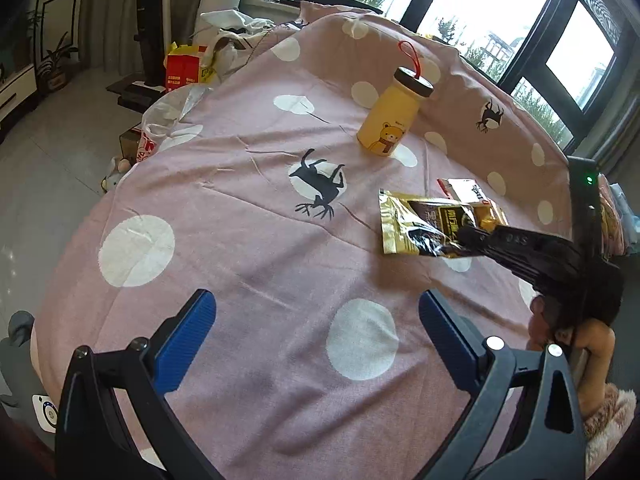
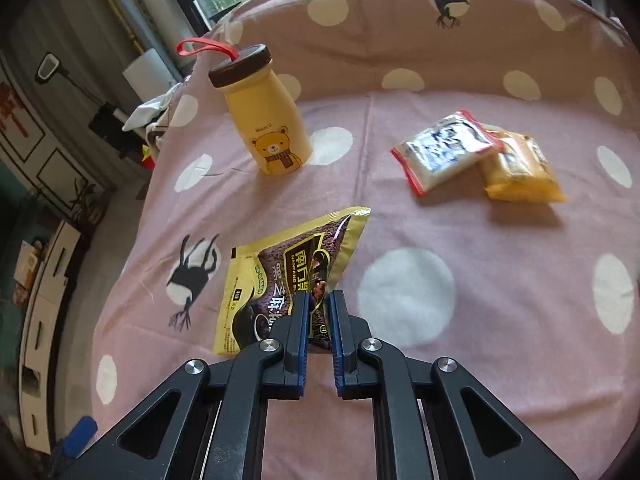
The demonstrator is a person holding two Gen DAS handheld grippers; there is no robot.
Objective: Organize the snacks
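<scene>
My right gripper (image 2: 319, 302) is shut on a gold-and-black snack packet (image 2: 280, 280) and holds it by its near edge just above the pink cloth; it also shows in the left wrist view (image 1: 420, 224), pinched by the right gripper (image 1: 464, 238). A red-edged silver packet (image 2: 444, 152) lies partly on an orange packet (image 2: 520, 172) at the far right. A yellow bear bottle (image 2: 268, 120) stands upright at the back, also in the left wrist view (image 1: 392, 120). My left gripper (image 1: 316, 304) is open and empty over the cloth.
The pink dotted cloth (image 1: 240, 240) covers the surface, with a raised cushion edge (image 2: 440, 52) behind. A red box (image 1: 182, 68) and plastic bags (image 1: 168, 116) sit beyond the left edge. Windows are behind.
</scene>
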